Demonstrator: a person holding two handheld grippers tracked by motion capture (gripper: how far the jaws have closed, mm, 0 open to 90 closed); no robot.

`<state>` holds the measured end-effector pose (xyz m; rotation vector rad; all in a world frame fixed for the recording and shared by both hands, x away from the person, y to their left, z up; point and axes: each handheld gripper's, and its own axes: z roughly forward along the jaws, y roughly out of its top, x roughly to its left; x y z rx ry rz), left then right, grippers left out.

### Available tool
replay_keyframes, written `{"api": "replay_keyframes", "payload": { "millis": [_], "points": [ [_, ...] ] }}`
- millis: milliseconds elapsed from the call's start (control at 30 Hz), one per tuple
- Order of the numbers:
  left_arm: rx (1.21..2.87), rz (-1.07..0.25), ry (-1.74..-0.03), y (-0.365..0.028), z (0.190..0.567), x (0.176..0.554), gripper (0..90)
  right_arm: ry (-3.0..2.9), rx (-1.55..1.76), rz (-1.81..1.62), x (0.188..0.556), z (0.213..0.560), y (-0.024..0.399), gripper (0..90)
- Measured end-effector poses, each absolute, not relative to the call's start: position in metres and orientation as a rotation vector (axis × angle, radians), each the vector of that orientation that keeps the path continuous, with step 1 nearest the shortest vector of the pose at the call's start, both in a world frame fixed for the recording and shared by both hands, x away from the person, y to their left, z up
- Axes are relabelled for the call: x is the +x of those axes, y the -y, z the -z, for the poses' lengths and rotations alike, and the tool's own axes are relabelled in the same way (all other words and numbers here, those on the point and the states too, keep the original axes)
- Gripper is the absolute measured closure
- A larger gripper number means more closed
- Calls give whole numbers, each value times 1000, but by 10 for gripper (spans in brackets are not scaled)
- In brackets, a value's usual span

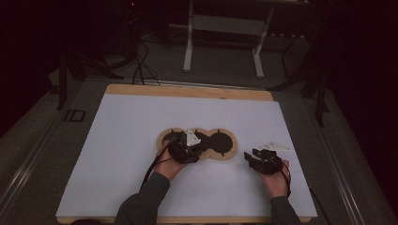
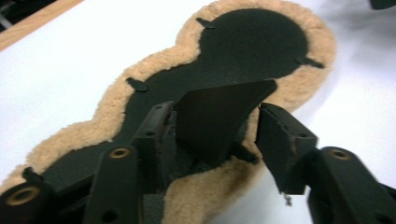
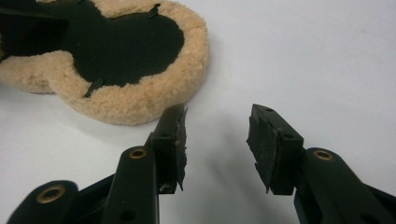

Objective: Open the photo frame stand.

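In the left gripper view, the left gripper (image 2: 219,135) has its jaws partly apart with one dark triangular piece (image 2: 217,116) standing between them. The piece leans against the left-hand jaw, while a gap shows beside the right-hand jaw, so whether the pads press on it cannot be told. The piece stands just above the dark inner surface of the one tan fleecy board (image 2: 289,88), whose three-lobed shape runs from the lower left to the upper right of that frame.

In the high view, the left gripper (image 1: 185,151) sits over the middle of the board (image 1: 228,151) at centre frame.

The right gripper (image 3: 215,140) stands partly open with nothing between its jaws, above the white desk (image 3: 303,60); the board (image 3: 140,100) lies at the upper left of its frame, near but apart. In the high view, the right gripper (image 1: 257,157) rests to the right of the board, with one pale flat item (image 1: 277,146) just beyond it.
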<state>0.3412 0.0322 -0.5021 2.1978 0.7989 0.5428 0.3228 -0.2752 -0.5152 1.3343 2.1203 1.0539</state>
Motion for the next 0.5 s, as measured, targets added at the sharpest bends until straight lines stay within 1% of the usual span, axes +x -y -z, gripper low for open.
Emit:
{"api": "replay_keyframes", "payload": {
  "millis": [400,500],
  "points": [
    [2230,-576,-790,-27,508,353,498,-2125,1339,-1057,324,516,274,555],
    [2263,-599,-756,-23,507,354,519,-2125,1341,-1060,323,515,275,555]
  ]
}}
